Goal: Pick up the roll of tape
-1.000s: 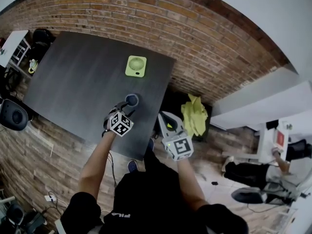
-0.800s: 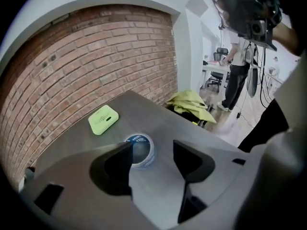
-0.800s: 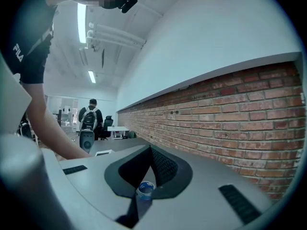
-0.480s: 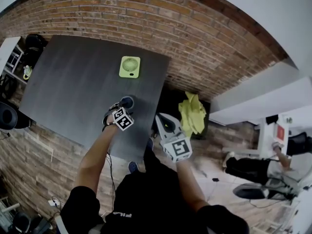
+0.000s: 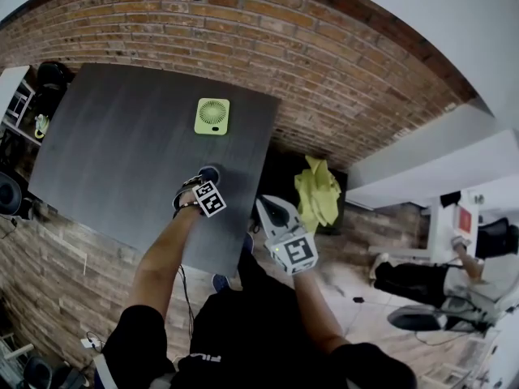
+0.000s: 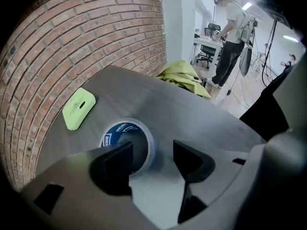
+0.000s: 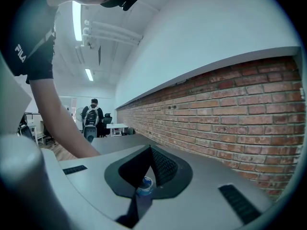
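The roll of tape (image 6: 123,131) lies flat on the dark grey table (image 5: 122,144); it has a blue label and a pale rim. My left gripper (image 6: 153,152) points steeply down over it with its jaws wide apart. Its left finger (image 6: 112,166) covers the roll's hole and its right finger (image 6: 192,162) stands outside the roll's right wall, neither pressing. In the head view the tape (image 5: 211,171) peeks out just beyond the left gripper (image 5: 201,186). My right gripper (image 5: 269,203) hangs off the table's near right corner, jaws together, nothing held. Through it the tape (image 7: 146,182) shows small.
A lime green square fan (image 5: 212,116) lies flat further back on the table, also in the left gripper view as the fan (image 6: 79,108). A brick wall (image 5: 340,79) runs behind the table. A yellow-green cloth (image 5: 316,193) lies on a dark seat right of it. A person (image 6: 230,37) stands far off.
My left gripper has sunk toward the tape and tipped further downward, now standing right over the roll. The right gripper has stayed where it was.
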`<action>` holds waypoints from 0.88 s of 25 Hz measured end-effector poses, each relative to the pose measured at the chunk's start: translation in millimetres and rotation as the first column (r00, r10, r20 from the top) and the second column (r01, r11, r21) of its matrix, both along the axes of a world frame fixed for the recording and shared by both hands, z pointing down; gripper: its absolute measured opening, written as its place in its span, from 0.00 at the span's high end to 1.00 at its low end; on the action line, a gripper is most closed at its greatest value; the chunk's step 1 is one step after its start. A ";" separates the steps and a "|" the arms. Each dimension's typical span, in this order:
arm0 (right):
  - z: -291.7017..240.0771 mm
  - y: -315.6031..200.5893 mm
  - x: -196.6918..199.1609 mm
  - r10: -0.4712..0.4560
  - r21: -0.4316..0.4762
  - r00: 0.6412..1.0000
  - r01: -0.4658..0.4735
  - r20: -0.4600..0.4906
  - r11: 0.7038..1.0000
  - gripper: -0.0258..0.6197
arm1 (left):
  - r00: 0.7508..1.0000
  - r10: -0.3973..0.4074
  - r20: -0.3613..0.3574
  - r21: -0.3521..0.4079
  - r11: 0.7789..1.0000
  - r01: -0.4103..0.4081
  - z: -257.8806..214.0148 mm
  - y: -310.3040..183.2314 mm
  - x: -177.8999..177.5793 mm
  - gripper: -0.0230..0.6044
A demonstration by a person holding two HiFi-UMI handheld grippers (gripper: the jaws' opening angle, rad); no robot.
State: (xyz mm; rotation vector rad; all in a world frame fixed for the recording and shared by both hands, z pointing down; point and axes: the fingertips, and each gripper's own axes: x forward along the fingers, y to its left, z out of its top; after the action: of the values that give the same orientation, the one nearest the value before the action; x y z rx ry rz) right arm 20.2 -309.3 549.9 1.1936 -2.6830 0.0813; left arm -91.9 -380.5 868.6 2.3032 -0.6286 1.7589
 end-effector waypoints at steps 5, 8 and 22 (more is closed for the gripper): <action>2.4 0.9 1.2 0.001 -0.010 1.000 -0.001 -0.001 1.000 0.95 | 0.999 0.028 0.026 -0.056 0.998 -0.027 12.9 2.6 -0.3 0.57; 6.7 2.9 4.0 -0.005 -0.022 1.000 0.004 -0.016 1.000 0.95 | 0.998 0.041 0.046 -0.047 0.998 -0.038 15.9 0.3 -1.1 0.57; 11.7 0.5 9.9 0.031 -0.049 0.999 -0.030 0.022 0.998 0.95 | 0.998 0.033 0.054 -0.064 0.997 -0.029 12.1 -10.1 -3.9 0.82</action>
State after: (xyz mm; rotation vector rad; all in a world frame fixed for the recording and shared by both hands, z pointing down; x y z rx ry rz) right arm 30.1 -308.8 561.6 1.2257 -2.6662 0.1647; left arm -95.8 -390.6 880.6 2.2414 -0.5404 1.8343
